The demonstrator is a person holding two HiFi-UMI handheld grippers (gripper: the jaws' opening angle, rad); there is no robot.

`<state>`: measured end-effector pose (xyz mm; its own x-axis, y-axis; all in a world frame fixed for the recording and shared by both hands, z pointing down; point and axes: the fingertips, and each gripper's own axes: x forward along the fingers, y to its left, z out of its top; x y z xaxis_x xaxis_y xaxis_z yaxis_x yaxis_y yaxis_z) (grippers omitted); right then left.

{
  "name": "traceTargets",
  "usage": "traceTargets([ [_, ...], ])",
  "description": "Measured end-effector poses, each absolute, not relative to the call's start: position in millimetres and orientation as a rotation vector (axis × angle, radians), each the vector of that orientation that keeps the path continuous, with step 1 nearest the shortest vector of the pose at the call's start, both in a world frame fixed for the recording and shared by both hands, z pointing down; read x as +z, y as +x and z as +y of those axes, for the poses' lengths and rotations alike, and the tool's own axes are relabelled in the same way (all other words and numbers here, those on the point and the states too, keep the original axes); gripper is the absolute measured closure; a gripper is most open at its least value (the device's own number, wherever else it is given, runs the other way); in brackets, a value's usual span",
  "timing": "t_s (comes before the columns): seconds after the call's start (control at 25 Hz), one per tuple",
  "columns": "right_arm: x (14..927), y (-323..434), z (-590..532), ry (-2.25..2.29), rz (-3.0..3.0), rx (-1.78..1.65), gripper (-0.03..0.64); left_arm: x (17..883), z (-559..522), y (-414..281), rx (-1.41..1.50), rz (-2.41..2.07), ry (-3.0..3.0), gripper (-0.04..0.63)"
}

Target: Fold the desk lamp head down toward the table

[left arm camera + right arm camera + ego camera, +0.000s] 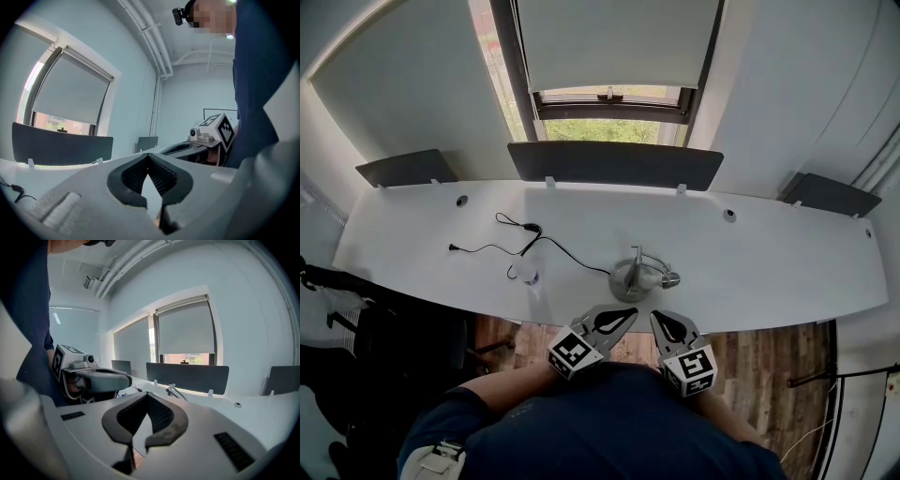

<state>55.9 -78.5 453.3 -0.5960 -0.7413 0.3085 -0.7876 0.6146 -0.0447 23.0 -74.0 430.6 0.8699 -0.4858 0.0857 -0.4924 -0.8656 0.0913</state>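
Note:
A silver desk lamp (639, 275) stands on the white table (787, 262) near its front edge, its head folded low over the round base. The lamp's arm tip (172, 389) pokes up beyond the right gripper's jaws. My left gripper (628, 316) and right gripper (660, 319) hover side by side just short of the table's front edge, both shut with nothing between the tips. In the left gripper view, the shut left gripper (148, 156) sees the right one's marker cube (219, 126) at its right.
A black cable (525, 242) with a plug trails from the lamp across the table's left half. Three dark divider panels (614, 164) stand along the far edge under a window with a lowered blind. An office chair (342, 300) sits at the left.

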Motion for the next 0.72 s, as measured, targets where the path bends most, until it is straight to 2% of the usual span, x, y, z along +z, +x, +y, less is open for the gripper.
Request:
traceTargets([
  [0.72,451.3,55.2,-75.5,1.229,-2.585,0.265,0.609,430.9,-71.6,21.7,0.107,-0.771,2.935,0.589],
])
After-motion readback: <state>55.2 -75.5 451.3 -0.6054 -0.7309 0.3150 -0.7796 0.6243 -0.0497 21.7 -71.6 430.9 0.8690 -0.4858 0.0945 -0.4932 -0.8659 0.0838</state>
